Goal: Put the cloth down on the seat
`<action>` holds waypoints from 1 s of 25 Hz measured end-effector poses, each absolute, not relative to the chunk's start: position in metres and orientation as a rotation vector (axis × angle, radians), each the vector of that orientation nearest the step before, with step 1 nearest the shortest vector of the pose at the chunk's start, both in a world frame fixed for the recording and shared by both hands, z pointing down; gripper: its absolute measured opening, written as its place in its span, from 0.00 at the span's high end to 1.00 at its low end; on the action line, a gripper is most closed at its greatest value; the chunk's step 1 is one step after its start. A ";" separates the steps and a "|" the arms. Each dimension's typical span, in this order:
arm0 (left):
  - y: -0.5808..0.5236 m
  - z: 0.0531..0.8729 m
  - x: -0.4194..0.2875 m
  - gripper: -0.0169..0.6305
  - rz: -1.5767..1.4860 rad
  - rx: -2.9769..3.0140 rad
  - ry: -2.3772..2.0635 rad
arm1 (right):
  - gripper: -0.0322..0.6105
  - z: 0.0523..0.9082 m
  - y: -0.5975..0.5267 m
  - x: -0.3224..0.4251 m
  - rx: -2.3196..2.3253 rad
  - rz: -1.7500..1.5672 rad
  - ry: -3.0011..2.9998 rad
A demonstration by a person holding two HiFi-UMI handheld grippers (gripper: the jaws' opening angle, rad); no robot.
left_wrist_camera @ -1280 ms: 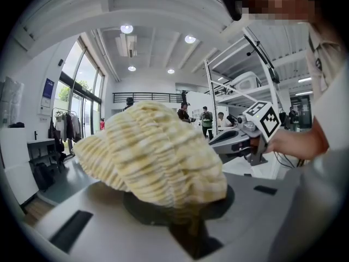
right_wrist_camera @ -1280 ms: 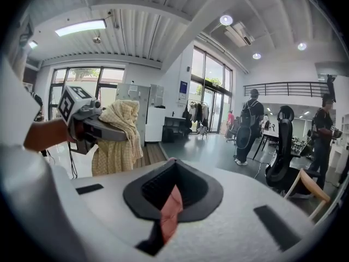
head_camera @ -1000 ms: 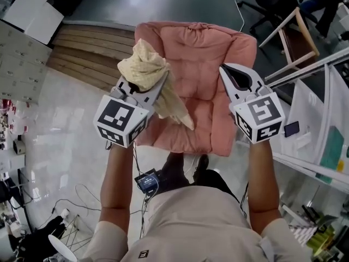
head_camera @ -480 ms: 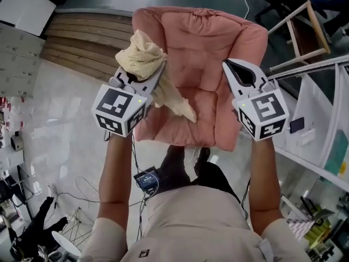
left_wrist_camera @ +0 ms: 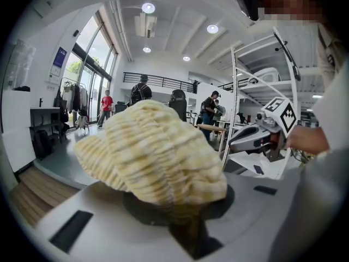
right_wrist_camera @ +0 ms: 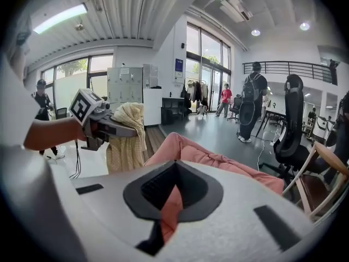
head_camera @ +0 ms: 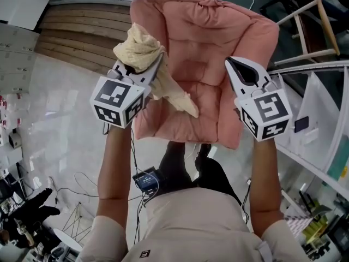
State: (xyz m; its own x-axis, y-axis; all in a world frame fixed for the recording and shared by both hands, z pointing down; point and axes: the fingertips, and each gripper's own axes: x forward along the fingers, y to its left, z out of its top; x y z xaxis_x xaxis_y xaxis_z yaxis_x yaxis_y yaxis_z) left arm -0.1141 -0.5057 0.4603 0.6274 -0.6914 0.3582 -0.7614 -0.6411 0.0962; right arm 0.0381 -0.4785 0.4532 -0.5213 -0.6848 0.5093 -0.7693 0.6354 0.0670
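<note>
The cloth (head_camera: 143, 51), pale yellow and bunched, is clamped in my left tongs (head_camera: 157, 61). Its tail hangs down along the left edge of the pink seat (head_camera: 212, 75), and I cannot tell whether the tip brushes the cushion. My right tongs (head_camera: 231, 63) hover over the seat's right side, clenched together on nothing. Pale floor (head_camera: 65, 108) lies to the left.

A slatted wooden platform (head_camera: 82, 34) lies on the pale glossy floor (head_camera: 65, 113), with grey lockers (head_camera: 16, 53) beside it. A wooden chair frame (head_camera: 308, 29) stands near a white shelving rack (head_camera: 319, 105) carrying a small dark device (head_camera: 300, 124). Farther off, a person with a backpack (right_wrist_camera: 254, 100) stands by a black office chair (right_wrist_camera: 289, 130).
</note>
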 end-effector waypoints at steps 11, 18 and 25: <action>-0.535 0.521 -0.136 0.86 0.412 2.522 -1.193 | 0.96 0.496 -0.493 0.025 1.100 0.268 -2.320; -0.551 0.568 -0.155 0.86 0.433 2.443 -1.209 | 0.96 0.527 -0.505 0.012 1.066 0.301 -2.307; -0.565 0.613 -0.175 0.86 0.453 2.383 -1.223 | 0.96 0.557 -0.521 -0.006 1.028 0.329 -2.303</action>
